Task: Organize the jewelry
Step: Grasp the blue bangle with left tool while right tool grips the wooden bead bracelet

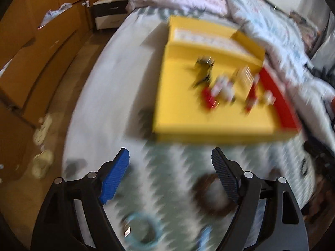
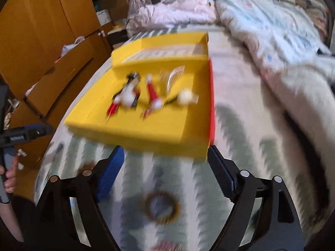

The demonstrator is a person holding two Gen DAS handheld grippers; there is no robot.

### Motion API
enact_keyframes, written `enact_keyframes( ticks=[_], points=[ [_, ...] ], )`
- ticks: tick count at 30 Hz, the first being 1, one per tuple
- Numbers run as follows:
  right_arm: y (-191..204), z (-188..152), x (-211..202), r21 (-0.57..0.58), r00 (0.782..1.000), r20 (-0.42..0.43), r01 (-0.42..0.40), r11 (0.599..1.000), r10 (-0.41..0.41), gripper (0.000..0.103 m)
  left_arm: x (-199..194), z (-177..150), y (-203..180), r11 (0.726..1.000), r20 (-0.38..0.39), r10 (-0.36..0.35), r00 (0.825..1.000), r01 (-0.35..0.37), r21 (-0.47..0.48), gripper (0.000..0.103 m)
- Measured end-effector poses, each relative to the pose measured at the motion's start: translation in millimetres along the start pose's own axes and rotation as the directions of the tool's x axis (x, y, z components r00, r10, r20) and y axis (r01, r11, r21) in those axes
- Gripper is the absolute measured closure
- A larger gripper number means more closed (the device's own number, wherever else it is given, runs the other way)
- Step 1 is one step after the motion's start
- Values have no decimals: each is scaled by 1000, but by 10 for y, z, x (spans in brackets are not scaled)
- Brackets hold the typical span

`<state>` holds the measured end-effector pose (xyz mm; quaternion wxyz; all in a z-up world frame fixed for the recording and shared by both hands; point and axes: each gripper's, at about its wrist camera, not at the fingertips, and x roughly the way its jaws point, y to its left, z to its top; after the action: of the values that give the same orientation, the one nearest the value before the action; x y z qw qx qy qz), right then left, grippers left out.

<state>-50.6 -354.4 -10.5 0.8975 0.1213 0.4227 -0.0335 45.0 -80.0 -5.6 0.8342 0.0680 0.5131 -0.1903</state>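
A yellow box (image 1: 178, 113) with a red side lies open on the bed, also in the right wrist view (image 2: 134, 129). In it lie red-and-white hair clips (image 2: 153, 95), a black clip (image 2: 133, 77), a clear comb (image 2: 173, 77) and a white pom-pom piece (image 2: 185, 98). My left gripper (image 1: 170, 156) is open and empty, short of the box. A brown bracelet (image 1: 211, 196) and a light blue bracelet (image 1: 140, 230) lie on the blanket under it. My right gripper (image 2: 165, 156) is open and empty near the box's front edge, above a brown beaded bracelet (image 2: 162, 207). Both views are motion-blurred.
The bed has a green-and-white zigzag blanket (image 2: 240, 146) and a crumpled quilt (image 2: 272, 31) at the back right. Wooden cabinets (image 2: 41, 31) stand to the left. The left hand and its gripper handle (image 2: 12, 146) show at the left edge of the right wrist view.
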Motion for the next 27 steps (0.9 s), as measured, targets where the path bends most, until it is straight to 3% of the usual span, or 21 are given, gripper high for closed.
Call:
enact_keyframes(
  ticks=[6,9,12,19,24,27],
  points=[
    [135,-547,68,-60,984,-96,146,987,-152,15,29,-665,248,993,-68,121,990,-120,20,23],
    [135,-599,114,-41,984,-114,137,990,-141,13,64,-834,287,991,-98,133,986,-133,6,23],
    [166,-603,190,-38,981,-128,144,989,-148,13,88,-896,230,991,-110,132,985,-131,11,23],
    [398,-621,451,-142,950,-154,252,957,-273,13,85,-911,79,979,-82,198,977,-194,53,23],
    [450,-626,616,-186,920,-169,323,928,-354,12,120,-944,207,984,-99,178,979,-178,7,19],
    [445,-641,696,-192,914,-189,325,926,-359,12,136,-968,189,983,-102,183,978,-183,9,18]
  ],
)
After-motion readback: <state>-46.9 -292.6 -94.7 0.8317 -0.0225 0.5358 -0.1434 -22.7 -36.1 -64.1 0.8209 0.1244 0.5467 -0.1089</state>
